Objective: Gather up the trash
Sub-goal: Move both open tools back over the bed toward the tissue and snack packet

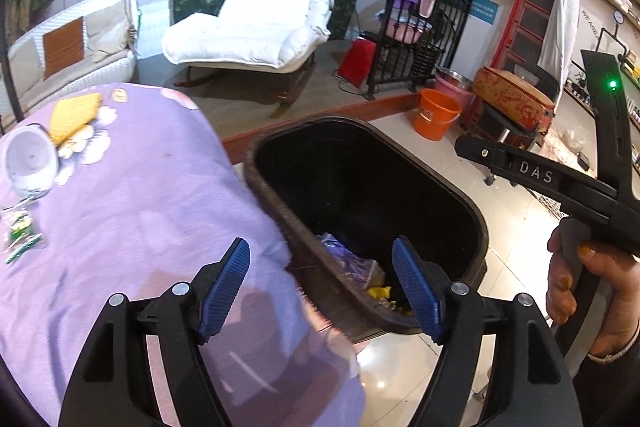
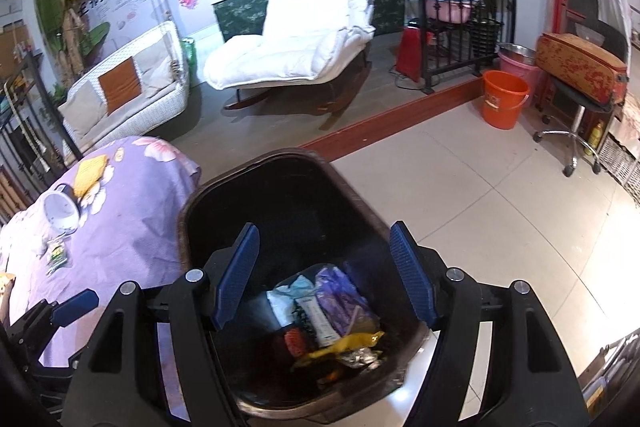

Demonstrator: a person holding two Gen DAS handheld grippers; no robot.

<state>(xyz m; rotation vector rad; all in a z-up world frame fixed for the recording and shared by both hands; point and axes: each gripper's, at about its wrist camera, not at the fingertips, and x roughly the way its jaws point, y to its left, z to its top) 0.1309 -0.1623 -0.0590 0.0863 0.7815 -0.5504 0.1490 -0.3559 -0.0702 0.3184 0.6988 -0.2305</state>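
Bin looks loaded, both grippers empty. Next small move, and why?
Probably swing the left gripper back over the purple cloth toward the green wrapper. Both it and the right gripper are open and empty over the bin, where wrappers already lie; the green wrapper is still on the cloth.

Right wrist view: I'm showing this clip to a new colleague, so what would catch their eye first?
Probably the dark trash bin on the tiled floor, with wrappers piled at its bottom, framed between the open blue pads of the right gripper. Left of it, a purple flowered cloth carries a tipped white cup and a yellow packet.
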